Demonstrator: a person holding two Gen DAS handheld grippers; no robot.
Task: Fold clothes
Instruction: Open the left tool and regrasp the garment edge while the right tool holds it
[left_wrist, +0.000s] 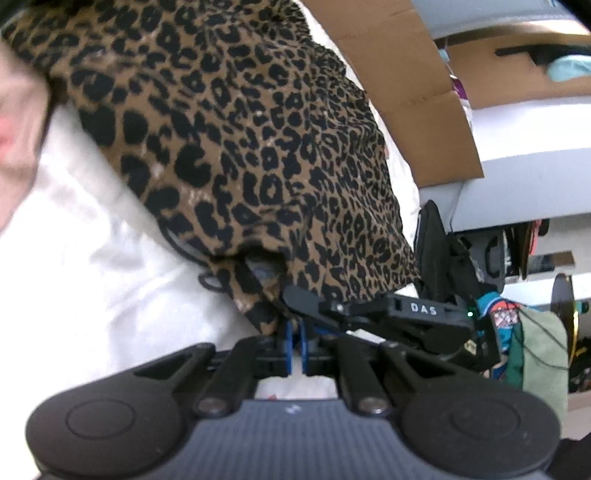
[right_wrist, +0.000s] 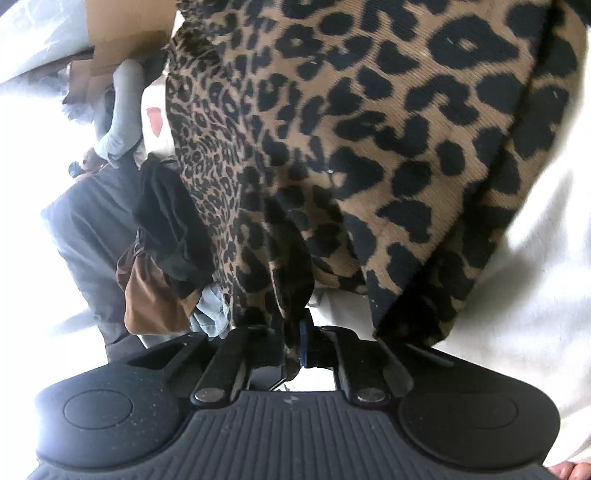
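Leopard-print garment (left_wrist: 240, 147) pinched w/ both tongs — left (left_wrist: 294, 345), right (right_wrist: 295, 343) — holding taut over white bed (left_wrist: 92, 277), needing level edges pre-fold.

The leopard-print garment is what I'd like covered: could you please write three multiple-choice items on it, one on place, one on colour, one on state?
1. Where does the leopard-print garment lie in the left wrist view?
A. Over a white surface
B. Inside a cardboard box
C. On a wooden shelf

2. What colours make up its print?
A. Black spots on brown
B. White spots on red
C. Blue stripes on grey

3. How does the right gripper stand?
A. Wide open, clear of the cloth
B. Shut on the garment
C. Holding a hanger

Answers:
1. A, since the white surface shows beneath and beside the cloth.
2. A, as black blotches cover a brown ground in both views.
3. B, because a bunch of the print fabric is pinched between its blue pads.
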